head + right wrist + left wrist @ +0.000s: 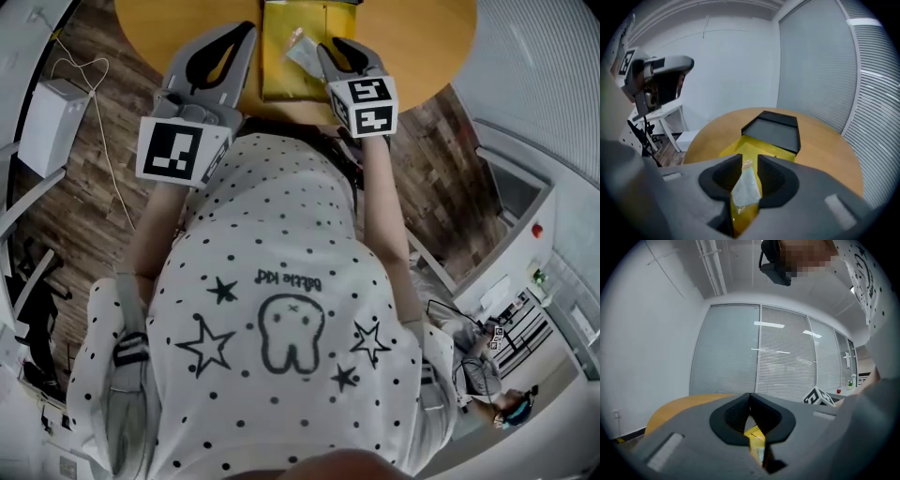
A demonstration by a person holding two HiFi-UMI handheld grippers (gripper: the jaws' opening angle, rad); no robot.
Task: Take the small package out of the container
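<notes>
**Right tool** (746, 160): jaws spread, angled down at the small package (746, 185). The package lies at the tool's 12 o'clock on top of the yellow envelope (281, 70), apparently already out of it. Its long axis runs 12 to 6, and neither jaw presses it. This hand is the nearer.

**Left tool** (750, 397): tips pressed together, at the envelope's 9 o'clock.

**Setting:** round orange tabletop (422, 37), black tray (771, 131) beyond, blinds (787, 357), wood floor (84, 216).

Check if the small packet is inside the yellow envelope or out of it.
Out. The packet lies on top of the envelope, in plain view between the right gripper's parted jaws.
</notes>
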